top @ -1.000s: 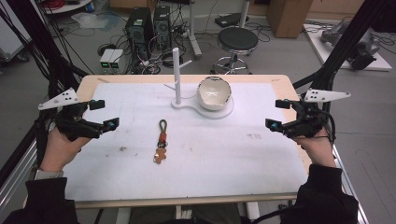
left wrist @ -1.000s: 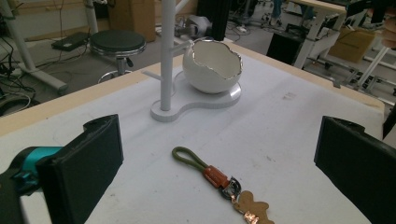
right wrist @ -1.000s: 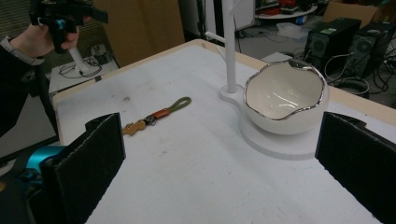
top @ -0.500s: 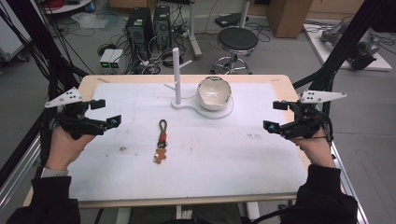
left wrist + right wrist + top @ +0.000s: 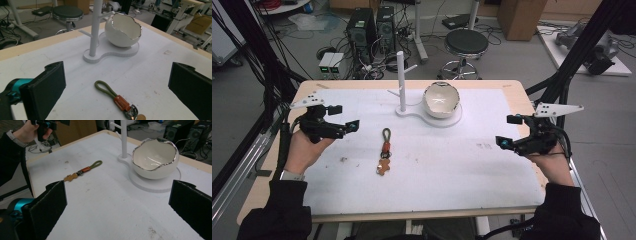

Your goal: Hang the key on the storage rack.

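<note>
Both grippers, left (image 5: 343,120) and right (image 5: 511,132), hover empty, jaws wide. Approach stage (judged): keychain (image 5: 384,151) untouched on counter (image 5: 492,180); next needs descent.

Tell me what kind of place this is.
Probably a lab or workshop: desktop computer towers and loose cables on the floor, a black stool, and dark rig struts around the table.

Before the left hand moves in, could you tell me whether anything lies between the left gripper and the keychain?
Nothing visible does. The left gripper is open, and only bare white mat lies between it and the keychain. The white stand and bowl sit farther back, off that path.
</note>
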Available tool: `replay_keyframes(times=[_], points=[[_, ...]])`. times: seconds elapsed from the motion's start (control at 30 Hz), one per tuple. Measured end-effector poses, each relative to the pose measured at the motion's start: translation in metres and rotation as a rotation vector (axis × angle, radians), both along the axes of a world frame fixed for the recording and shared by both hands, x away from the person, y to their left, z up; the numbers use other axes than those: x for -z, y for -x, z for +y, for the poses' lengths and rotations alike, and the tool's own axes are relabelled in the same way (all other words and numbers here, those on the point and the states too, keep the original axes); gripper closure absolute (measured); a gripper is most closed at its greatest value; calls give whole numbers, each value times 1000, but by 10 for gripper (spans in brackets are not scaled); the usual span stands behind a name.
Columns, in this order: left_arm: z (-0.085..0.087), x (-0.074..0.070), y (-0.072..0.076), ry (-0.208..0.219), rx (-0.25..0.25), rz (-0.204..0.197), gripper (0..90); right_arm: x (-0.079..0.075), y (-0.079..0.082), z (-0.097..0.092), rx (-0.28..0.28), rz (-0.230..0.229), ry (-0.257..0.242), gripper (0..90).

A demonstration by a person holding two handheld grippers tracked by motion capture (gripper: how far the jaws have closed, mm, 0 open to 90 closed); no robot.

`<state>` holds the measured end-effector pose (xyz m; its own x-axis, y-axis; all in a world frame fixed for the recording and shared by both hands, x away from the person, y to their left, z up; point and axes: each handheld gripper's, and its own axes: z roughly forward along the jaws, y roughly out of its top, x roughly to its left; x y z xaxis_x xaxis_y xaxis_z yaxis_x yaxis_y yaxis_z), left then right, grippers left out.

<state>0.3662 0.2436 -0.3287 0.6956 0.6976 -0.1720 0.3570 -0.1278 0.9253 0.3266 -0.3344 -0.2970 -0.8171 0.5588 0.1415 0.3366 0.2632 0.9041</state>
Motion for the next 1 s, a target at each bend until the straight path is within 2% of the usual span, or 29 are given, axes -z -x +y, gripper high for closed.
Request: replay_keyframes(times=[0.2, 0.23, 0.33, 0.37, 0.5, 0.53, 0.57, 0.63, 0.73, 0.83, 0.87, 0.9, 0.93, 1.0], points=[[-18, 2, -11, -13, 29, 12, 17, 0, 12, -9, 20, -9, 1, 8], [-26, 3, -15, -22, 37, 12, 17, 0, 14, -10, 21, -7, 2, 8], [-32, 4, -18, -22, 50, 11, 17, 1, 19, -12, 26, 1, 12, 8], [-39, 6, -22, -28, 58, 11, 17, 2, 20, -13, 25, 6, 13, 8], [-45, 11, -28, -35, 59, 24, 17, 2, 23, -15, 28, 9, 19, 8], [-45, 13, -31, -41, 56, 33, 17, 3, 25, -15, 31, 13, 21, 8], [-44, 18, -36, -57, 37, 51, 17, 3, 26, -15, 30, 9, 22, 8], [-45, 23, -41, -73, 6, 64, 17, 4, 27, -16, 33, 11, 26, 8], [-46, 27, -45, -79, -9, 73, 17, 6, 28, -15, 40, 14, 37, 8], [-52, 37, -52, -90, -50, 59, 17, 8, 28, -13, 34, 18, 43, 9], [-55, 44, -57, -89, -60, 66, 17, 8, 28, -11, 29, 16, 50, 8], [-55, 44, -57, -89, -60, 66, 17, 8, 28, -10, 30, 18, 50, 8], [-57, 51, -61, -105, -71, 78, 17, 8, 28, -10, 28, 16, 53, 8], [-58, 55, -63, -105, -74, 92, 18, 9, 29, -9, 27, 19, 56, 9]])
